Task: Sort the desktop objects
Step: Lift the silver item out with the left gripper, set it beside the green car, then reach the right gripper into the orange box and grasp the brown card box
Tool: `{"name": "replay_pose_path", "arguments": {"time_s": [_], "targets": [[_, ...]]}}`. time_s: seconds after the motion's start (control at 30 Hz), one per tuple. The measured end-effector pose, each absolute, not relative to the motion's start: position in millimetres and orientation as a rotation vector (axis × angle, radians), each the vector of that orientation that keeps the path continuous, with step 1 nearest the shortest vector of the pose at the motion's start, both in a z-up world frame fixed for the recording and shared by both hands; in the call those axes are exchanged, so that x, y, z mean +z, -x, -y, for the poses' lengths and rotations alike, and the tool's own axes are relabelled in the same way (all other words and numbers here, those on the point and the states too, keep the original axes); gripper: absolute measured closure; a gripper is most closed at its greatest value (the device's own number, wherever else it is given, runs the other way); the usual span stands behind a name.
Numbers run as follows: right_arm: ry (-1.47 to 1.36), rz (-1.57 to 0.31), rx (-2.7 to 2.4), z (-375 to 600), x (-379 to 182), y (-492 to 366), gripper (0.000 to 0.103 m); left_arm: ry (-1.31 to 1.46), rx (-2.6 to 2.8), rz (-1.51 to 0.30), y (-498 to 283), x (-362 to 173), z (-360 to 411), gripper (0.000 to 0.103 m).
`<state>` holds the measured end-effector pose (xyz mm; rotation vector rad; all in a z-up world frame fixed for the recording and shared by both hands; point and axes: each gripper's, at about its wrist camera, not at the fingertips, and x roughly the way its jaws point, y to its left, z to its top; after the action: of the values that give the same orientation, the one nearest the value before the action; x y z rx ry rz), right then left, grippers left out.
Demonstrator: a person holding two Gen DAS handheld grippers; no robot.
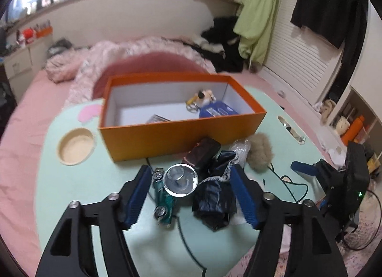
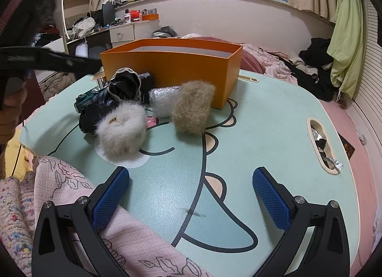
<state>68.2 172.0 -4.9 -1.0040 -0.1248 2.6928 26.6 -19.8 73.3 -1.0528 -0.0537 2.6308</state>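
Note:
In the left wrist view my left gripper [image 1: 189,195] stands open over a heap on the mint-green table [image 1: 71,181]. Between its blue pads [image 1: 137,198], untouched, lie a round clear glass piece [image 1: 182,181], a green toy car [image 1: 164,205] and a black crinkled bundle [image 1: 214,205]. Behind them stands the orange box [image 1: 181,133], holding a blue packet [image 1: 218,109] and a small toy [image 1: 201,97]. My right gripper [image 2: 192,195] is open and empty above the table's near edge. Ahead of it are a white fur ball [image 2: 121,131], a brown fur piece [image 2: 193,107] and the orange box [image 2: 172,69].
A beige cup recess [image 1: 76,143] sits left of the box, and a slot with foil scraps [image 2: 322,148] at the table's right. A bubble-wrapped packet [image 2: 164,102] and black lace item [image 2: 126,85] lie by the box. Pink fabric [image 2: 71,205] covers the near left corner. A bed surrounds the table.

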Motion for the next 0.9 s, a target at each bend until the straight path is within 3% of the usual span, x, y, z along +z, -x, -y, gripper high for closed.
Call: {"name": "replay_pose_path", "arguments": {"time_s": [0.13, 0.4, 0.47, 0.57, 0.9], "targets": [[1.004, 0.124, 2.692, -171.6, -4.9, -68.3, 0.000, 1.012, 2.725, -0.049, -60.0, 65.7, 21.7, 0.016], [1.003, 0.122, 2.691, -171.5, -5.2, -69.5, 0.000, 1.183, 2.733, 0.017, -68.4, 9.6, 31.5, 0.014], [1.004, 0.123, 2.689, -170.9, -5.2, -69.3, 0.000, 1.182, 2.772, -0.055, -65.1, 3.7, 24.2, 0.013], [1.002, 0.121, 2.690, -172.0, -5.1, -70.0, 0.000, 1.194, 2.744, -0.075, -62.4, 1.4, 20.0, 0.001], [1.000, 0.122, 2.687, -171.3, -5.7, -71.2, 0.000, 1.225, 2.709, -0.091, -43.2, 2.9, 8.2, 0.000]]}}
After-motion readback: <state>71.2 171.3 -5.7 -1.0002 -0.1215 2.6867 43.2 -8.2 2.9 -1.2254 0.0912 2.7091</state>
